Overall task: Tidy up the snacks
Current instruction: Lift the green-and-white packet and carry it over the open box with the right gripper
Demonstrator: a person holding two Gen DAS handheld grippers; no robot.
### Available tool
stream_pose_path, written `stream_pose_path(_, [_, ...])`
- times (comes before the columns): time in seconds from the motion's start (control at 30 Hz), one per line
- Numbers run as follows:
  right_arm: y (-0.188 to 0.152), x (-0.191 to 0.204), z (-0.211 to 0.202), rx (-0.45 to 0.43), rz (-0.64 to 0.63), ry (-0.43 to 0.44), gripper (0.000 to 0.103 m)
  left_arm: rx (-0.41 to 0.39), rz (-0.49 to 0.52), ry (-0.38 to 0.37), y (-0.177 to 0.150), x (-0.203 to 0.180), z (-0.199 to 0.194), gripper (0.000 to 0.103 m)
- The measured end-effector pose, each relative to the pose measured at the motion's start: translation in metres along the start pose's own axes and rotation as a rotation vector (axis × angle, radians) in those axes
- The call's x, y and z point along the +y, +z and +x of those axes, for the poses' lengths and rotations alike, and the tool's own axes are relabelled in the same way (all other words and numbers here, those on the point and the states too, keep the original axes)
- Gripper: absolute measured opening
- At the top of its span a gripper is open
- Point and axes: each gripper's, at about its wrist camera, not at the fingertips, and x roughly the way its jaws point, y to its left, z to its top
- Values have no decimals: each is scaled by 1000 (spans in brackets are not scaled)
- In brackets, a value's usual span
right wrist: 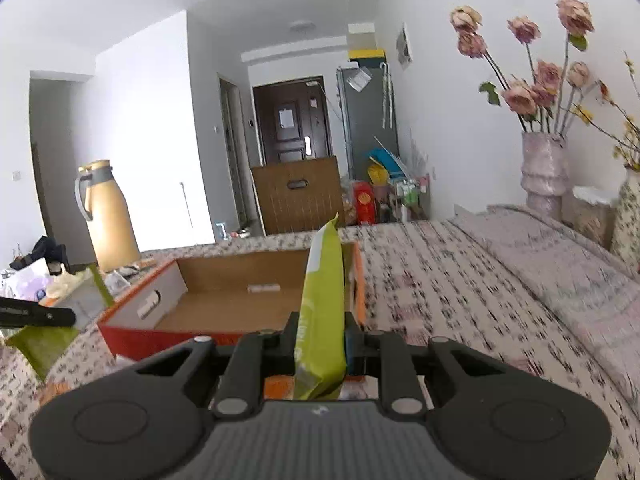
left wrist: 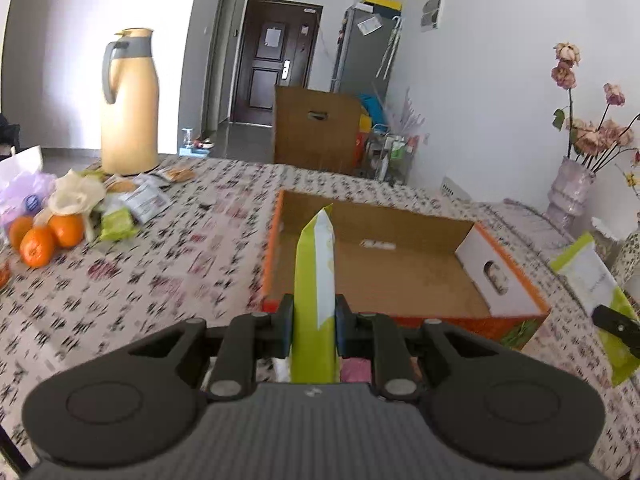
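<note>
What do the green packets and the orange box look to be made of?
Green packets: thin plastic film, slightly glossy, with a crimped end seal, so probably flexible wrappers. Orange box: cardboard; the raw brown inside is matte, the printed outside smoother, and a handle hole is cut in the end wall.

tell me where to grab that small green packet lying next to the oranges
Judging by how it lies, take the small green packet across its short width, near the middle, coming from above. It lies flat on the tablecloth with oranges close on one side, so a side approach looks crowded.
</note>
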Motion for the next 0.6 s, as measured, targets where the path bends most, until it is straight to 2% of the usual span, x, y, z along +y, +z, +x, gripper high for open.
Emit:
stream_pose_path(0.27, [33, 10, 45, 0, -21, 20, 19, -24, 23, -27, 30, -29, 28, 20])
stream_pose_path(0.6, [54, 16, 134, 122, -22, 26, 19, -13, 28, 14, 61, -50, 85, 20])
